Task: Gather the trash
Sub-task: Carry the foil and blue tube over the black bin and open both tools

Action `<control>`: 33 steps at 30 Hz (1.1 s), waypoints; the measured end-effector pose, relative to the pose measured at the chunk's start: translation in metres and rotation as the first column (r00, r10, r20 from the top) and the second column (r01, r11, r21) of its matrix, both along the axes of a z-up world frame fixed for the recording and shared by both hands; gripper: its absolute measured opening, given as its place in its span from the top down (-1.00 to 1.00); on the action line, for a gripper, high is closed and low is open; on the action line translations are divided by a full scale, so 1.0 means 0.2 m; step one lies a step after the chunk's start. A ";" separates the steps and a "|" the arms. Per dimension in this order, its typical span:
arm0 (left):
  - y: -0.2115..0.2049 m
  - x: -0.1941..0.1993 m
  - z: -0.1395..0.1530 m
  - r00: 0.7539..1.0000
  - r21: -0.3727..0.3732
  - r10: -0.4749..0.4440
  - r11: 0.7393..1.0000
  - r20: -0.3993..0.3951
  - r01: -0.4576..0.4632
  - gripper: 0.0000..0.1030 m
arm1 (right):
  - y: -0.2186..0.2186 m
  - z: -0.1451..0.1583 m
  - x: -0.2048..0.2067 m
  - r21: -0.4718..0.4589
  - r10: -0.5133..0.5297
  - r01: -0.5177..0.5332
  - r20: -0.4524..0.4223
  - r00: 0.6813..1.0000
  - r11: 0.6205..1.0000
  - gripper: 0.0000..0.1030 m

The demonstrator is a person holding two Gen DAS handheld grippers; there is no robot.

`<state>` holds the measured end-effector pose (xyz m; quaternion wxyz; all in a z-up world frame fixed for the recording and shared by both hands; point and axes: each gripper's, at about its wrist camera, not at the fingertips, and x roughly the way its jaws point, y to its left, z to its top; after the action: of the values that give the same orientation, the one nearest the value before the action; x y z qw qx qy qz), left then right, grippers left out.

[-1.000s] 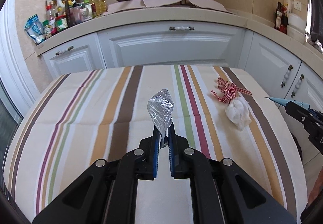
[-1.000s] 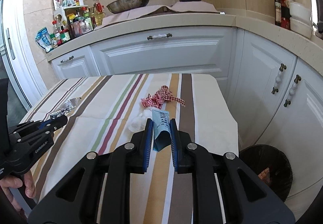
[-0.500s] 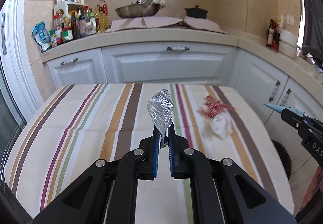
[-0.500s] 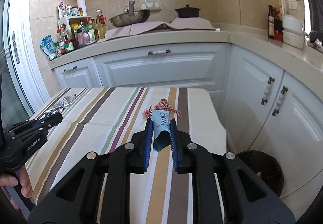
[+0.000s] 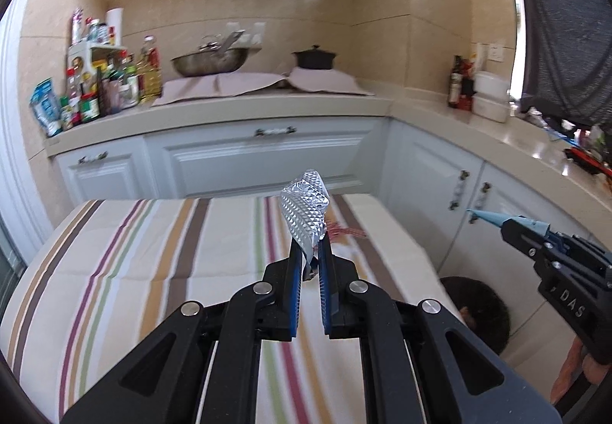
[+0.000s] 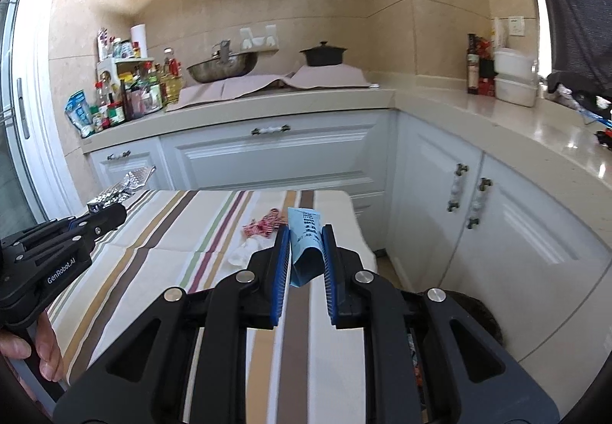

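Left gripper (image 5: 309, 263) is holding its jaws clamped on a crumpled foil wrapper (image 5: 305, 212), raised clear above the striped bench (image 5: 153, 252). Right gripper (image 6: 304, 257) is clamping a blue packet (image 6: 305, 244) likewise, apparently readying both for disposal. The dark bin (image 5: 480, 313) is sitting on the floor just off the bench's right edge. A red-checked scrap (image 6: 264, 227) and white wad (image 6: 244, 252) are lying near the bench's far right corner, awaiting collection.

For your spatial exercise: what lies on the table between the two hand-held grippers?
In the right wrist view, a red checked scrap and a white crumpled wad lie there.
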<state>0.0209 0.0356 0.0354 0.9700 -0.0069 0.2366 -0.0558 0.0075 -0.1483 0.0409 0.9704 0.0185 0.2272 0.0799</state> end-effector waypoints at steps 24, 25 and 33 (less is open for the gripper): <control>-0.66 0.03 -0.08 0.971 0.047 -0.238 0.970 -0.003 0.238 0.82 | -0.59 -0.06 -0.18 0.012 -0.255 0.255 0.006 0.967 0.967 0.67; -0.68 0.04 -0.09 0.970 0.049 -0.242 0.969 -0.009 0.242 0.82 | -0.61 -0.07 -0.18 0.014 -0.263 0.263 0.003 0.965 0.965 0.67; -0.87 0.12 -0.23 0.961 0.077 -0.268 0.959 -0.067 0.273 0.82 | -0.79 -0.21 -0.11 0.034 -0.308 0.310 -0.038 0.951 0.950 0.67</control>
<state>0.0455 -0.1383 -0.0109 0.9457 0.0657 0.2643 -0.1776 -0.0155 -0.3065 -0.0012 0.9666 0.0743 0.2354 -0.0687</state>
